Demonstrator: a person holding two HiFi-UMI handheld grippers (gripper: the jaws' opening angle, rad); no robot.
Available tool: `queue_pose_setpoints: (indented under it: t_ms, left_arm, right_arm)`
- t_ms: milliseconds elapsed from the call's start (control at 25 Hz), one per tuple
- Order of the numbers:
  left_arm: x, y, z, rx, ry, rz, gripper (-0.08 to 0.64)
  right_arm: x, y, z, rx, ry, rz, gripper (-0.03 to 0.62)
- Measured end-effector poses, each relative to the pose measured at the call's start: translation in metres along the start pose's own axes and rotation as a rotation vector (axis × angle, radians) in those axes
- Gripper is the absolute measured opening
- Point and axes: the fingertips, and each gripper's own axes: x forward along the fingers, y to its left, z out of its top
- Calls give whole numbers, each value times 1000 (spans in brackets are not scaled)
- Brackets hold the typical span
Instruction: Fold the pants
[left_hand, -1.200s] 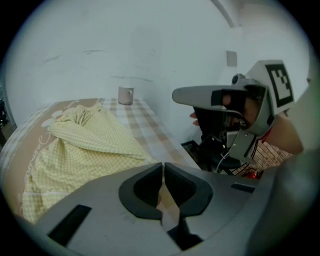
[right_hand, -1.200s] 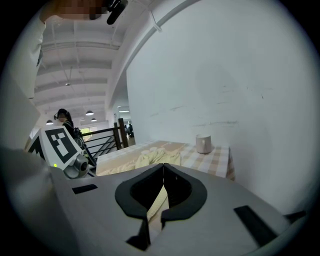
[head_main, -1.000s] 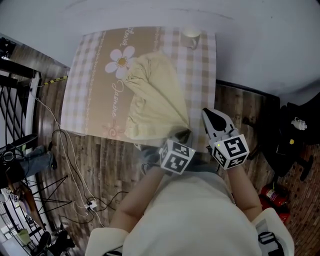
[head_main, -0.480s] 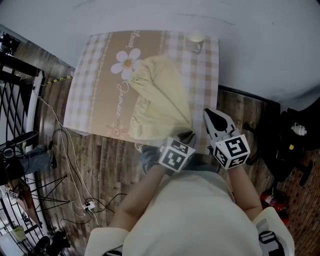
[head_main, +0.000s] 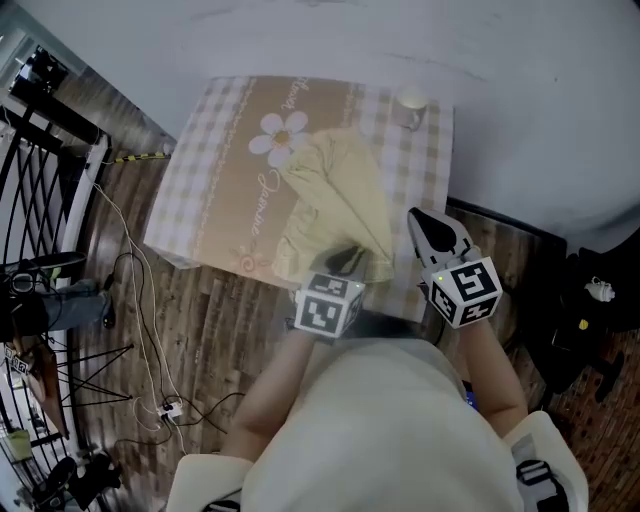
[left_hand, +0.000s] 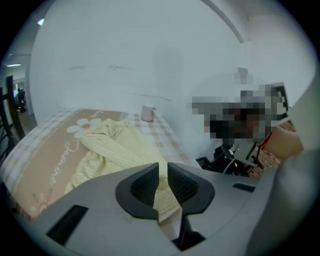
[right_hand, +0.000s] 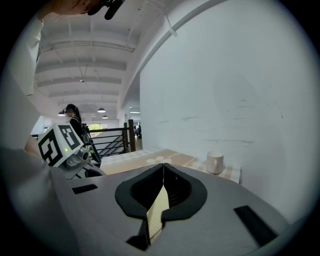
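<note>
The pale yellow pants (head_main: 335, 195) lie crumpled on the table (head_main: 215, 190), running from the daisy print to the near edge. My left gripper (head_main: 345, 262) hovers over their near end. Its jaws have just been opening. In the left gripper view a narrow gap (left_hand: 163, 175) separates the pads, and the pants (left_hand: 115, 145) show through it without being pressed. My right gripper (head_main: 420, 222) hangs at the table's near right corner, apart from the pants. It is shut (right_hand: 163, 175), and a sliver of pale checked cloth shows in the slit under its pads.
A white mug (head_main: 410, 103) stands at the table's far right corner, close to the white wall. A black railing (head_main: 40, 150) and floor cables (head_main: 130, 300) lie to the left, dark bags (head_main: 600, 290) to the right. A person (right_hand: 72, 117) stands far off.
The left gripper has shifted left over the pants' near end, and the cloth no longer tapers to a point at its jaws. The right gripper has risen a little.
</note>
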Motion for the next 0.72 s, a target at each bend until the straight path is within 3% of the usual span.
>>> queue_pose_setpoints:
  t_ms: [320,720]
  left_arm:
    - [-52,101,35,-221,-180,207,28]
    - [-74,183,47,-318,-249,347,21]
  right_arm:
    - [62,29,29,-180,5,107,2]
    - [158,80,29,-272,78,254,2]
